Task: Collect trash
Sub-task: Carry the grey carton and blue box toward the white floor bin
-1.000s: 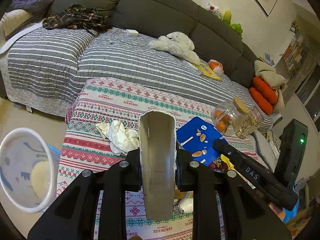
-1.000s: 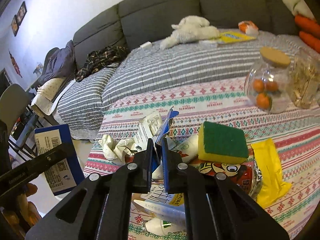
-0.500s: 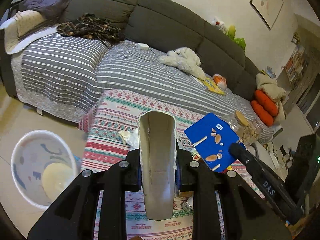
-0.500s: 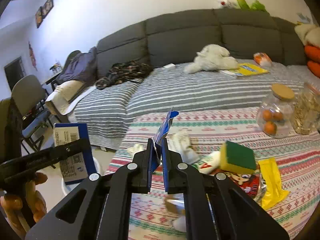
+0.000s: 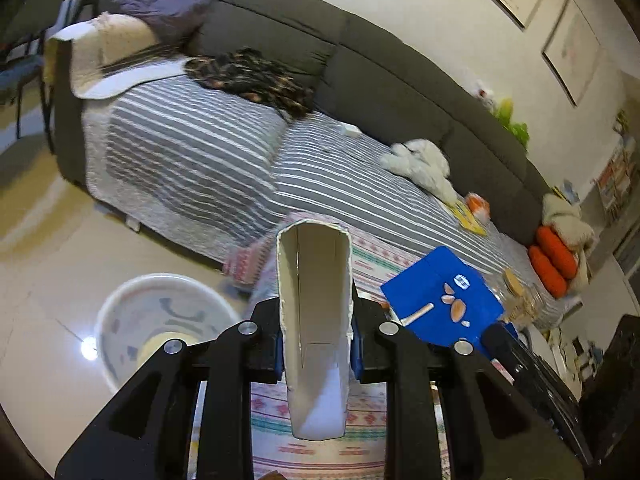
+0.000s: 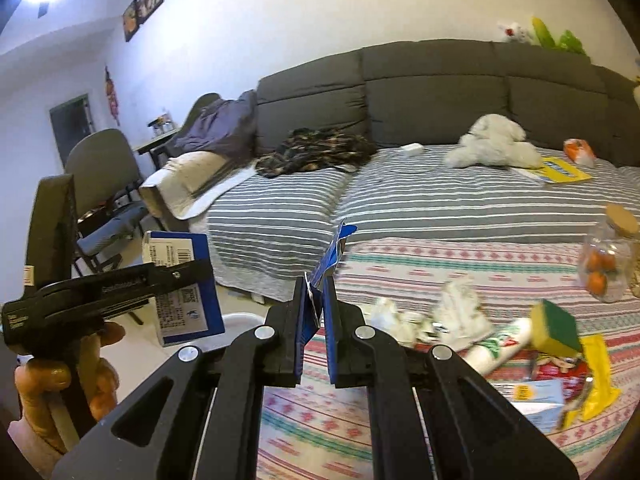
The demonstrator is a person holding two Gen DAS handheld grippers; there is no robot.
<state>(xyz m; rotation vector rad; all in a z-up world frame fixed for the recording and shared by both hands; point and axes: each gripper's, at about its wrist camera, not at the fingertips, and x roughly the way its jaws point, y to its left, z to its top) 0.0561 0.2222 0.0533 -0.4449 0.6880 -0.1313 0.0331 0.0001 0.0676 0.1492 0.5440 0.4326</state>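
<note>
My left gripper (image 5: 316, 320) is shut on a blue cardboard box (image 5: 314, 312), whose open pale end faces the camera; its labelled side (image 6: 180, 284) shows in the right wrist view. My right gripper (image 6: 314, 304) is shut on a flat blue wrapper (image 6: 328, 256), seen edge-on there and face-on (image 5: 440, 296) in the left wrist view. A white round bin (image 5: 160, 320) stands on the floor, low and left of the held box. Crumpled paper (image 6: 460, 308), a tube (image 6: 500, 348) and a yellow wrapper (image 6: 596, 376) lie on the patterned table (image 6: 440, 264).
A grey sofa with a striped cover (image 6: 400, 200) runs behind the table, with clothes and a white plush toy on it. A jar of oranges (image 6: 604, 264) and a green-yellow sponge (image 6: 556, 324) sit on the table. A chair (image 6: 104, 168) stands at the left.
Both grippers have swung left and upward, away from the table, each keeping its load. In the left wrist view the bin has drifted toward the middle and the table has slipped low and right.
</note>
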